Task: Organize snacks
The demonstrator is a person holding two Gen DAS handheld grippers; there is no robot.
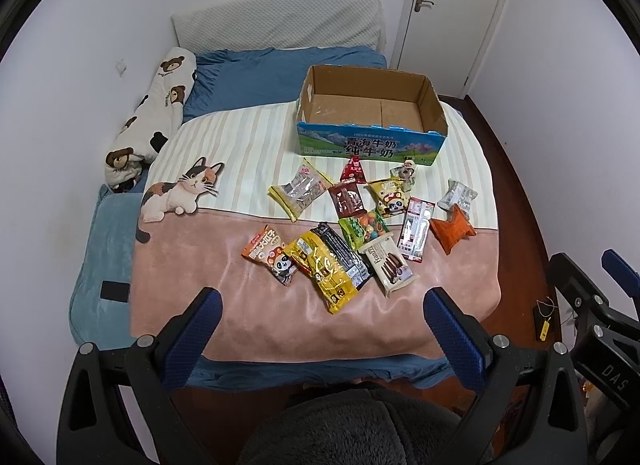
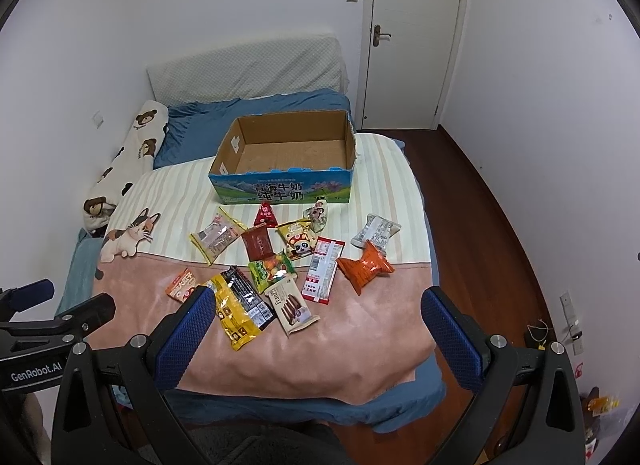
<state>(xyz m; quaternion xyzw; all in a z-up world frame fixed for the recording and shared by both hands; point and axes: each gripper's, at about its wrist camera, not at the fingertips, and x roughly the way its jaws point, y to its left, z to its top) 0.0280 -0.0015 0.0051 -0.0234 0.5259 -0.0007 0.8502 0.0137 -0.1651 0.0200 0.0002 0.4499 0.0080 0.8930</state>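
Where beyond hand-held grippers (image 1: 322,317): snacks (image 1: 360,225)

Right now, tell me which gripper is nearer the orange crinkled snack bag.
Right. The right gripper hovers open just short of the orange crinkled snack bag; the left gripper sits farther to its left, also open.

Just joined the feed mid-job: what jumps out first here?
A scatter of bright snack packets, like the orange packet and long yellow packet, lies mid-bed on the cat blanket. Behind them sits an empty cardboard milk box. Both claws, left claw and right claw, hover open at the bed's foot.
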